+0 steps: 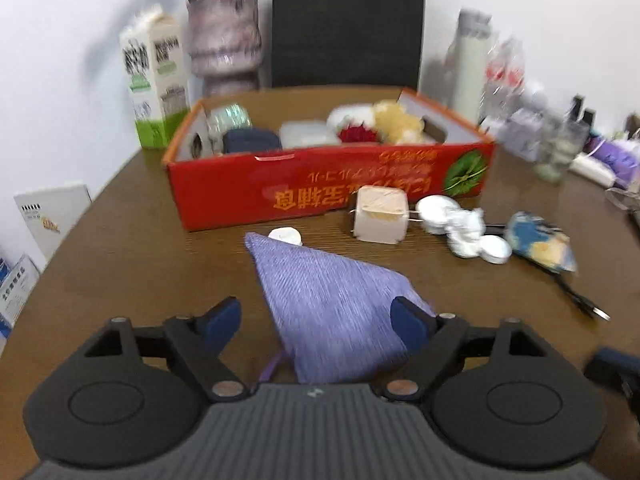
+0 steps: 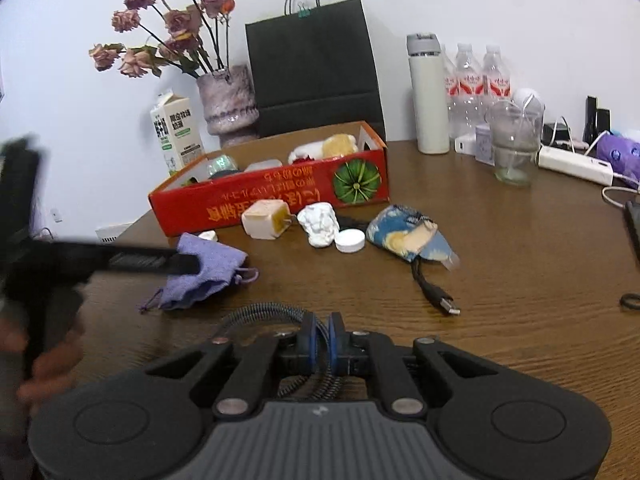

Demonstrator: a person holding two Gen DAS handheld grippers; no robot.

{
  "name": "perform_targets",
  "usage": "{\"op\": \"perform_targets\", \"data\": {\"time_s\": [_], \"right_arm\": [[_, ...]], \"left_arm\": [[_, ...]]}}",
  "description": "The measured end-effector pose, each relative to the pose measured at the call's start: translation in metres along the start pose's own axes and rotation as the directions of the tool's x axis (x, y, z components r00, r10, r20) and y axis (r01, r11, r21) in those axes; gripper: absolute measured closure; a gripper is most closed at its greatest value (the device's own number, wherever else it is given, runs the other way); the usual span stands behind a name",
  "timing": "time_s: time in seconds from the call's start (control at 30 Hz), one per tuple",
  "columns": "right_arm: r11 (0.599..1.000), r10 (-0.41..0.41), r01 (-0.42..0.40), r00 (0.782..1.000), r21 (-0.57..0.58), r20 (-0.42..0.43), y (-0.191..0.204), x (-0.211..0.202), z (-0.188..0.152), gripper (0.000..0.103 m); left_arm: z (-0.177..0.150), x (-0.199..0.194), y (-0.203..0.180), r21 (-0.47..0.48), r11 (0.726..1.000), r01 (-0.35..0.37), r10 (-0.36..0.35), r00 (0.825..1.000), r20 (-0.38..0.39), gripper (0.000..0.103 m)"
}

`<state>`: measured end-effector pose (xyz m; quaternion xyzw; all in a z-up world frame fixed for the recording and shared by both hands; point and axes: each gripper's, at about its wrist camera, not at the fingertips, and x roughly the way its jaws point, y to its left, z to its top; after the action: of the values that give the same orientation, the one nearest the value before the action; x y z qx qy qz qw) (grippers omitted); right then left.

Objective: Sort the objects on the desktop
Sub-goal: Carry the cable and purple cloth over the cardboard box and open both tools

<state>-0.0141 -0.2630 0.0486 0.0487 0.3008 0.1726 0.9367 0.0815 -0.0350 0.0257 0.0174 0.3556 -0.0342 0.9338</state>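
A purple drawstring pouch [image 1: 332, 304] lies on the brown table, and my left gripper [image 1: 316, 318] stands open around it with one blue pad on each side. Seen from the right wrist, the left gripper [image 2: 180, 262] hovers blurred over that pouch [image 2: 208, 276]. My right gripper [image 2: 325, 344] is shut on a black-and-blue braided cable [image 2: 260, 312] that loops out to the left of its pads. Behind stands the red cardboard box [image 2: 272, 200] with several items inside. In front of it lie a white plug cube [image 2: 266, 220], a crumpled white lump [image 2: 320, 224], a white cap [image 2: 350, 240] and a blue-yellow pouch [image 2: 408, 236].
A black USB cable [image 2: 436, 292] trails toward me from the blue-yellow pouch. At the back stand a milk carton [image 2: 178, 136], a vase of dried roses [image 2: 228, 100], a black paper bag [image 2: 312, 68], a white thermos [image 2: 430, 96], water bottles [image 2: 476, 84], a glass jar [image 2: 514, 144] and a power strip [image 2: 576, 164].
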Motion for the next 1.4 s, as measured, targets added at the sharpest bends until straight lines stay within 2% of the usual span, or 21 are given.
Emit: {"op": "perform_targets", "data": {"time_s": [0.1,0.13,0.17,0.2,0.23,0.27,0.3,0.37,0.47,0.57,0.63,0.77,0.83,0.97,1.1,1.13,1.2,1.3,1.4], "right_arm": [[1.0,-0.011,0.011,1.0,-0.007,-0.011,0.001,0.001,-0.003,0.091],[1.0,-0.01,0.01,1.0,-0.001,-0.006,0.002,0.0,-0.004,0.084],[1.0,0.001,-0.001,1.0,0.0,-0.003,0.003,-0.002,-0.004,0.071],[1.0,0.028,-0.028,1.0,-0.007,0.001,0.006,-0.005,-0.005,0.065],[0.998,0.058,-0.058,0.998,-0.018,0.006,0.01,-0.008,-0.007,0.049],[0.996,0.088,-0.087,0.996,-0.034,0.01,0.015,-0.011,-0.01,0.038],[0.991,0.119,-0.119,0.993,-0.062,0.009,0.021,-0.013,-0.013,0.037],[0.98,0.153,-0.154,0.988,-0.126,-0.014,0.034,-0.011,-0.018,0.039],[0.964,0.136,-0.147,0.988,-0.223,-0.068,0.056,0.001,-0.026,0.039],[0.944,0.094,-0.123,0.99,-0.306,-0.107,0.073,0.012,-0.033,0.04],[0.939,0.082,-0.11,0.992,-0.325,-0.1,0.078,0.014,-0.035,0.041],[0.947,0.094,-0.131,0.986,-0.293,-0.136,0.073,0.009,-0.032,0.063],[0.947,0.085,-0.124,0.986,-0.295,-0.14,0.073,0.005,-0.032,0.066],[0.956,0.087,-0.118,0.988,-0.27,-0.124,0.074,-0.007,-0.032,0.067],[0.965,0.141,-0.15,0.988,-0.216,-0.055,0.071,-0.026,-0.024,0.07],[0.968,0.162,-0.164,0.986,-0.192,-0.026,0.068,-0.031,-0.02,0.073],[0.971,0.181,-0.173,0.983,-0.167,0.031,0.064,-0.039,-0.013,0.084],[0.976,0.173,-0.157,0.98,-0.154,0.096,0.059,-0.041,-0.006,0.087],[0.98,0.16,-0.147,0.983,-0.131,0.089,0.053,-0.03,-0.004,0.086]], "left_arm": [[0.015,0.026,0.004,-0.028,1.0,-0.008,0.006,0.999,-0.049,0.023],[0.015,0.031,0.005,-0.032,0.999,-0.009,0.007,0.998,-0.057,0.04],[0.013,0.035,0.007,-0.049,0.999,-0.018,0.015,0.998,-0.066,0.052],[0.01,0.033,0.009,-0.059,0.998,-0.016,0.013,0.998,-0.054,0.065],[0.006,0.03,0.008,-0.053,0.998,-0.016,0.013,0.999,-0.047,0.081],[0.001,0.023,0.008,-0.042,0.999,-0.029,0.027,0.999,-0.04,0.086],[-0.004,0.013,0.007,-0.03,0.999,-0.039,0.038,0.999,-0.03,0.091],[-0.017,-0.013,0.009,-0.03,0.999,-0.03,0.03,0.999,0.012,0.093],[-0.032,-0.047,0.026,-0.095,0.995,0.007,-0.004,0.999,0.037,0.094],[-0.037,-0.073,0.04,-0.121,0.993,-0.01,0.017,0.998,0.059,0.094],[-0.037,-0.088,0.046,-0.113,0.993,-0.027,0.037,0.996,0.083,0.094],[-0.037,-0.106,0.048,-0.098,0.993,-0.069,0.081,0.989,0.122,0.094],[-0.036,-0.108,0.048,-0.099,0.993,-0.057,0.069,0.99,0.125,0.094],[-0.036,-0.115,0.039,-0.088,0.996,-0.017,0.03,0.989,0.147,0.094],[-0.037,-0.127,0.036,-0.079,0.997,0.003,0.012,0.983,0.184,0.094],[-0.037,-0.13,0.037,-0.08,0.997,0.005,0.01,0.982,0.189,0.094],[-0.037,-0.133,0.039,-0.087,0.996,0.008,0.01,0.98,0.2,0.094],[-0.038,-0.135,0.043,-0.098,0.995,0.01,0.01,0.979,0.202,0.094],[-0.039,-0.133,0.044,-0.1,0.995,0.005,0.015,0.981,0.194,0.094]]}}
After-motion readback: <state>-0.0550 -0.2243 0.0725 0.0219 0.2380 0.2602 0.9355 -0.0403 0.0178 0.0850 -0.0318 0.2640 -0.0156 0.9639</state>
